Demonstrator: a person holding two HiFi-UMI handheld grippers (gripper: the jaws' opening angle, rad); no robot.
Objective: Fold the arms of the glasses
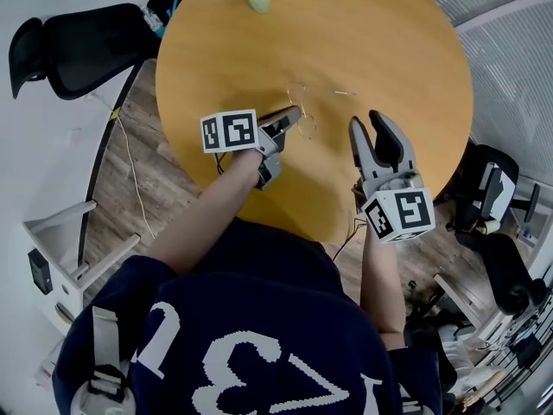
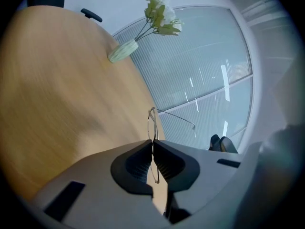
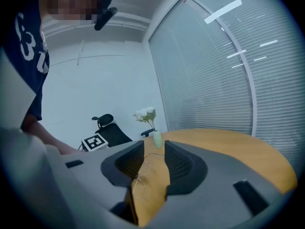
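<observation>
The left gripper (image 1: 290, 119) pinches the thin wire glasses (image 2: 152, 123) at the rim, while the right gripper (image 1: 372, 133) gapes empty. They're probably light and flimsy, so nudge the arm (image 2: 176, 117) gently.

Left gripper (image 2: 153, 146): we see its two dark ribbed jaws pressed together on a thin wire rim.
Glasses (image 2: 152, 123): wire-framed, gripped at one lens rim, which rises above the jaws; one thin arm sticks out to the right, unfolded.
Table (image 2: 57, 99): light wood with a curved edge, filling the left side.
Vase (image 2: 122, 51): pale green, near the table's far edge, holding white flowers (image 2: 161, 18).
Background: we see pale window blinds (image 2: 209, 66) on the right.
</observation>
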